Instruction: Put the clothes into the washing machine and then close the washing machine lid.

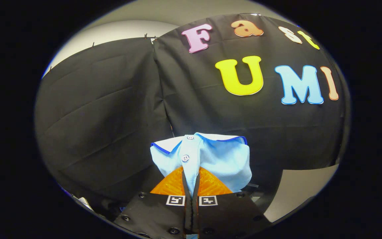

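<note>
A light blue polo shirt (211, 156) with a dark blue collar edge and white buttons hangs bunched up in the air, lifted in front of the black cloth wall. My gripper (191, 186) is shut on it: the buttoned placket runs down into the narrow slit between the two orange fingers (169, 186), and both press on the cloth. The rest of the shirt bulges up and to the right, just above the fingertips.
Black cloth walls (111, 109) stand close ahead and to the left, meeting at a seam. A pale grey wall or floor patch (303, 186) shows past the cloth at the lower right. Some unclear objects lie low on the left beside the gripper body.
</note>
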### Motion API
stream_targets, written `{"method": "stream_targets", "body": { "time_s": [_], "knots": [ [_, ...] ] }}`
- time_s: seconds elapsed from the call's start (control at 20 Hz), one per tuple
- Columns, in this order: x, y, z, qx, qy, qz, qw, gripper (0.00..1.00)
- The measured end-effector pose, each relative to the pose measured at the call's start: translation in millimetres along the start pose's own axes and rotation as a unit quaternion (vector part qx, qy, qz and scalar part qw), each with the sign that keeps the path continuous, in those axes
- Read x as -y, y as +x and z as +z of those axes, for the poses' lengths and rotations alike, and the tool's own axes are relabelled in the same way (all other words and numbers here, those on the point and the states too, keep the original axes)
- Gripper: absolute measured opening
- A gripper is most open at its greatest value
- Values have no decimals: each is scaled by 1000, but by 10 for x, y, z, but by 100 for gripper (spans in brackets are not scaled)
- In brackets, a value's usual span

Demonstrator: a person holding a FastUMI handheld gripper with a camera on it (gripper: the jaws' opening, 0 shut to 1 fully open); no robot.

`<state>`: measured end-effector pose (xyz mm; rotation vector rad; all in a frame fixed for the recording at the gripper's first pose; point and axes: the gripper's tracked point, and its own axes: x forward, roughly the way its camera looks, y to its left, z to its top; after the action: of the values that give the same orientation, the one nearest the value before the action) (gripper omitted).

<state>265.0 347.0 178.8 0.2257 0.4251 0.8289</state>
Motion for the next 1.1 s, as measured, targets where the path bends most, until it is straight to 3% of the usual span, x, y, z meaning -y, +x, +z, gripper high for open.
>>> {"method": "stream_targets", "body": {
  "time_s": [0.2,0.65,1.1],
  "knots": [
    [-263,185,-172,-4,-3,28,1000,1],
    [-440,716,-971,-41,-20,44,998,1],
    [1,1190,-1936,-86,-41,-3,995,1]
  ]
}}
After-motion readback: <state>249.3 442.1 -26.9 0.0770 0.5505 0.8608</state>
